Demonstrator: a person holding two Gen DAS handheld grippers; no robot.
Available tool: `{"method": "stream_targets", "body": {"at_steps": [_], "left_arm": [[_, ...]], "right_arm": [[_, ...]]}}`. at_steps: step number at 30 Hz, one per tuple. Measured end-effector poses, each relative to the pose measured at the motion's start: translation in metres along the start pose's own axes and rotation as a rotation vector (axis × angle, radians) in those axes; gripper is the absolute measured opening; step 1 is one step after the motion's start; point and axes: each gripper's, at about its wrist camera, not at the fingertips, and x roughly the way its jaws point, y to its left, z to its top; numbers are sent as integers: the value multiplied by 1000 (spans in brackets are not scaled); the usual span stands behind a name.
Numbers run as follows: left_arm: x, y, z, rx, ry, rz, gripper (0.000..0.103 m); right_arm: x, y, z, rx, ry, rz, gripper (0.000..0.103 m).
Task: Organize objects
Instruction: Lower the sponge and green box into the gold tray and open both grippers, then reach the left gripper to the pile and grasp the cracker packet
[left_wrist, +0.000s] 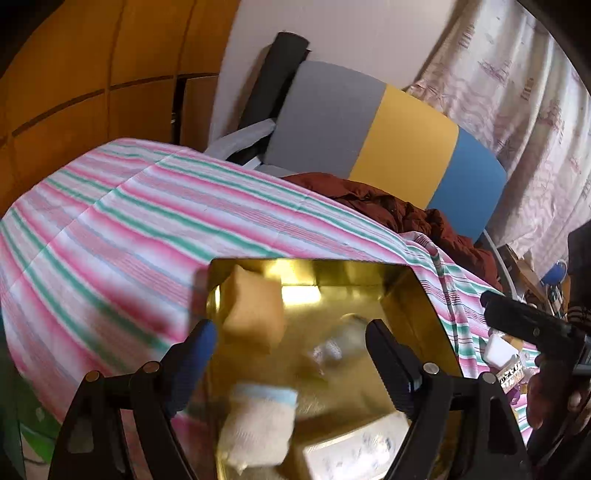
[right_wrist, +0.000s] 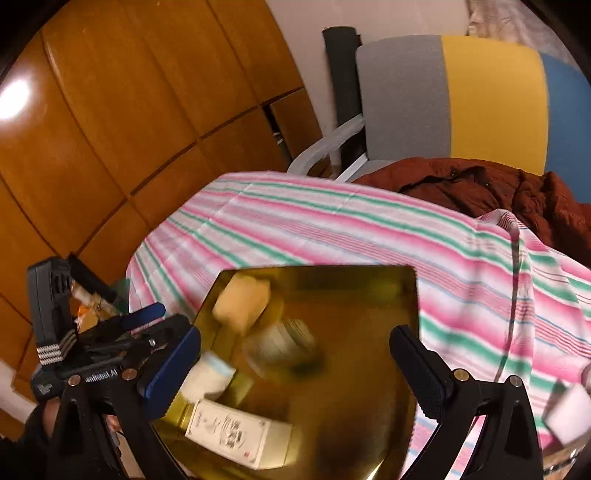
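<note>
Gold metal tray (left_wrist: 413, 295): in the left wrist view, it rests on the pink, green and white striped cloth (left_wrist: 122, 221), directly beneath the left gripper (left_wrist: 291, 343).
Contents: a tan cube-shaped block (left_wrist: 255, 314), a white gauze-like roll (left_wrist: 258, 424), a clear blurred item (left_wrist: 336, 347) and a white printed box (left_wrist: 354, 446), all inside the tray.
Left jaws: apart, holding nothing.
Loose items: a small white piece (left_wrist: 498, 349) lies on the cloth beside the tray, outside it.

Gold tray (right_wrist: 369, 291): in the right wrist view, it lies between the fingers of the right gripper (right_wrist: 295, 354); the same printed box (right_wrist: 229, 432) is nearest the camera.
Right jaws: apart, empty.
Risk 1: both grippers crowd 1 tray; the left gripper (right_wrist: 147, 325) sits just beside the right one, so they may collide.
Risk 2: motion blur suggests quick travel; a finger catching the rim could slide the tray on the loose cloth.
</note>
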Motion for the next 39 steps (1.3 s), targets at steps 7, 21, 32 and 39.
{"method": "stream_targets", "body": {"at_steps": [7, 21, 32, 39], "left_arm": [[-20, 13, -27, -37, 1, 8, 85], [-47, -36, -53, 158, -76, 96, 85], [-49, -75, -61, 250, -65, 43, 85], [-48, -108, -67, 303, -49, -86, 85]], "right_arm": [[-9, 15, -36, -40, 34, -65, 103], [-38, 31, -80, -91, -47, -233, 103], [-71, -15, -103, -19, -68, -337, 103], [-107, -74, -122, 73, -57, -468, 103]]}}
